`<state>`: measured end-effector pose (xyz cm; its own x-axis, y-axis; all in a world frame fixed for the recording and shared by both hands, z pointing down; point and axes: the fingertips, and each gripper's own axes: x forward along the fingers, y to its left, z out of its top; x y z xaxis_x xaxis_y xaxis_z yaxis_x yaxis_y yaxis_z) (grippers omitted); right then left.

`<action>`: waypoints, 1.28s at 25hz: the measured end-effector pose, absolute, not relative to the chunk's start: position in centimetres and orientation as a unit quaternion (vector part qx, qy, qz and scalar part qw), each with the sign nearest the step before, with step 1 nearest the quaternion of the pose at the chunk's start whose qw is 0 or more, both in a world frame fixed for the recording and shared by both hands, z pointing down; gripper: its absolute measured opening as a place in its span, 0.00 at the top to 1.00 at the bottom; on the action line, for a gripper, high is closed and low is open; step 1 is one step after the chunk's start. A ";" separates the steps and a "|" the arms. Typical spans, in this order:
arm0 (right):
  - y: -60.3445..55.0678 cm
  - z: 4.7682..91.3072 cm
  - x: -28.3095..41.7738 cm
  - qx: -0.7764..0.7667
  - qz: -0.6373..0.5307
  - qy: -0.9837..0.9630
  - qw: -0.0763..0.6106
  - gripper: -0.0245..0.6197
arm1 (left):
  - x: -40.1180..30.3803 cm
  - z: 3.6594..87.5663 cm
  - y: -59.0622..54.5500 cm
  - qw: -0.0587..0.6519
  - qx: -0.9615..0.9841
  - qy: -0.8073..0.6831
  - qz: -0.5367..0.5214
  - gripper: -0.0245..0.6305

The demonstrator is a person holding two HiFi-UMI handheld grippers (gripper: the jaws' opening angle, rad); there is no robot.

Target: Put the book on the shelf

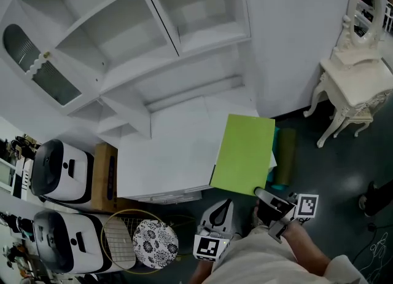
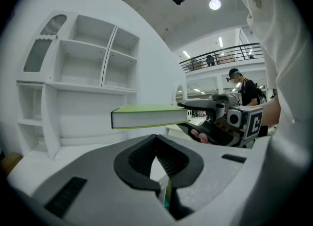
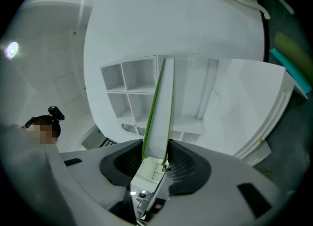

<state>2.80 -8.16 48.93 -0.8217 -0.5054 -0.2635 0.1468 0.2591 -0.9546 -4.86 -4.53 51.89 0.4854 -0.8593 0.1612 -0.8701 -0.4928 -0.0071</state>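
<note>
A lime-green book (image 1: 244,153) with white page edges hangs flat over the right end of the white desk (image 1: 166,153). My right gripper (image 1: 264,198) is shut on its near edge. In the right gripper view the book (image 3: 161,107) stands edge-on between the pads of the right gripper (image 3: 156,154), pointing at the white shelf unit (image 3: 132,83). The shelf unit (image 1: 123,37) has several open compartments. My left gripper (image 1: 222,206) sits just left of the right one, shut with nothing in it. From the left gripper (image 2: 156,139) the book (image 2: 146,116) shows level, in front of the shelf (image 2: 88,58).
Two white rounded appliances (image 1: 61,169) and a wooden box (image 1: 104,178) stand at the left. A racket (image 1: 120,240) and a patterned disc (image 1: 155,244) lie below them. A cream dressing table (image 1: 356,80) stands at the right, rolled mats (image 1: 284,153) beside the desk.
</note>
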 end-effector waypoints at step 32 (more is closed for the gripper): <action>-16.6 47.2 1.9 -0.127 -0.612 0.738 0.255 0.71 | -6.6 51.3 -13.0 0.036 0.859 -0.507 0.064 0.96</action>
